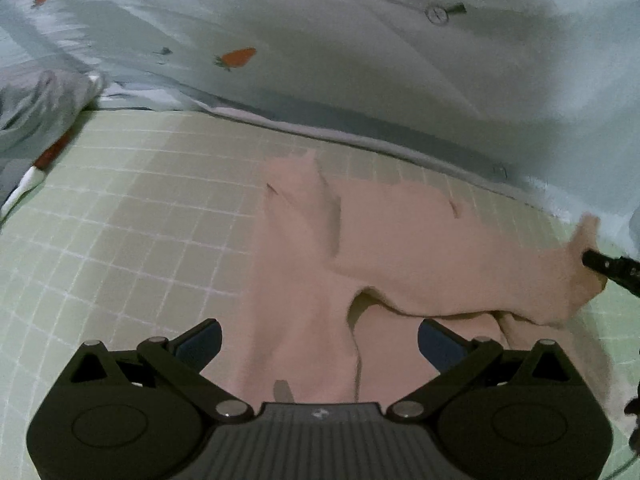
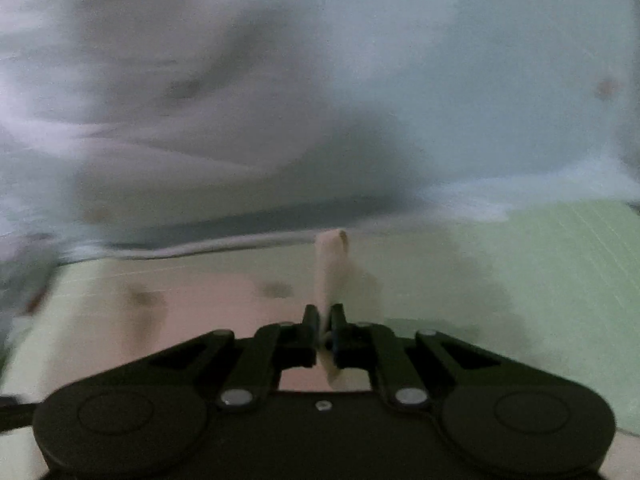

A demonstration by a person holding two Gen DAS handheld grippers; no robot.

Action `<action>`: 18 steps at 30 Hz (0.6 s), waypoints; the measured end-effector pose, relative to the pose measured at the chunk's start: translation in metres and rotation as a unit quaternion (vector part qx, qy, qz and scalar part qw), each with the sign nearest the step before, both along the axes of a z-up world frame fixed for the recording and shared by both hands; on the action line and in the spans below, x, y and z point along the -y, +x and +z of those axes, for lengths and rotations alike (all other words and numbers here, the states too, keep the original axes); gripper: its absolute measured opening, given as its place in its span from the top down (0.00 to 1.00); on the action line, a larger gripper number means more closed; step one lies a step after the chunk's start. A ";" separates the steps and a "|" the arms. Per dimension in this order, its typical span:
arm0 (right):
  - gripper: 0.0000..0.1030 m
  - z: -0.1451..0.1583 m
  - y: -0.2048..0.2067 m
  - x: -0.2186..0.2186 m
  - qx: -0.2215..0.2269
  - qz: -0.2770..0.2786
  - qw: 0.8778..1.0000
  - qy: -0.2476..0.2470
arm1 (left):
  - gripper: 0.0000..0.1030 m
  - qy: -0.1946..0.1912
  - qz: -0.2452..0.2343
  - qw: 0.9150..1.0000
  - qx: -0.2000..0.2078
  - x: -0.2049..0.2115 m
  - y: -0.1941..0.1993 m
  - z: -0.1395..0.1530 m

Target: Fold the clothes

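A pink garment (image 1: pixel 384 240) lies on a green checked sheet (image 1: pixel 140 220), partly folded over itself. My left gripper (image 1: pixel 320 336) is open, its blue-padded fingers spread above the garment's near part, holding nothing. My right gripper (image 2: pixel 325 316) is shut on an edge of the pink garment (image 2: pixel 332 264), which stands up between the fingers; this view is blurred. In the left wrist view the right gripper (image 1: pixel 592 262) shows at the far right, pinching the garment's right corner.
A pale blue duvet with carrot prints (image 1: pixel 360 60) is bunched along the far side of the sheet. A grey cloth (image 1: pixel 36 112) lies at the left edge. The green sheet (image 2: pixel 560 264) stretches to the right.
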State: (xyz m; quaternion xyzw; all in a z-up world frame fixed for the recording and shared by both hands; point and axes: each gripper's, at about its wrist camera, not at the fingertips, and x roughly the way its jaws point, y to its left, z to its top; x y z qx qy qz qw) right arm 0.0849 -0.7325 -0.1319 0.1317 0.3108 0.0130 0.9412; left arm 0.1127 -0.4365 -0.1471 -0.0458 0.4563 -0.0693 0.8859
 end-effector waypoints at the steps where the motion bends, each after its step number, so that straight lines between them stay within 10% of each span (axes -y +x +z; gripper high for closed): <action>1: 0.94 0.003 -0.007 -0.020 0.001 0.031 0.999 0.008 | 0.00 -0.003 0.004 1.000 0.000 -0.004 -0.003 0.001; 6: 0.78 -0.033 -0.029 -0.091 -0.077 0.120 0.989 0.045 | 0.00 -0.014 0.021 1.000 0.002 -0.022 -0.020 0.008; 8: 0.49 -0.049 -0.036 -0.097 -0.111 0.121 0.985 0.053 | 0.00 -0.012 0.020 1.000 0.008 -0.027 -0.025 0.011; 13: 0.12 -0.048 -0.058 -0.078 -0.108 0.062 0.992 0.034 | 0.00 -0.002 0.009 1.000 0.008 -0.025 -0.024 0.010; 18: 0.07 -0.050 -0.071 -0.038 -0.098 -0.018 0.995 0.018 | 0.00 0.002 -0.040 0.999 -0.005 -0.002 -0.010 -0.001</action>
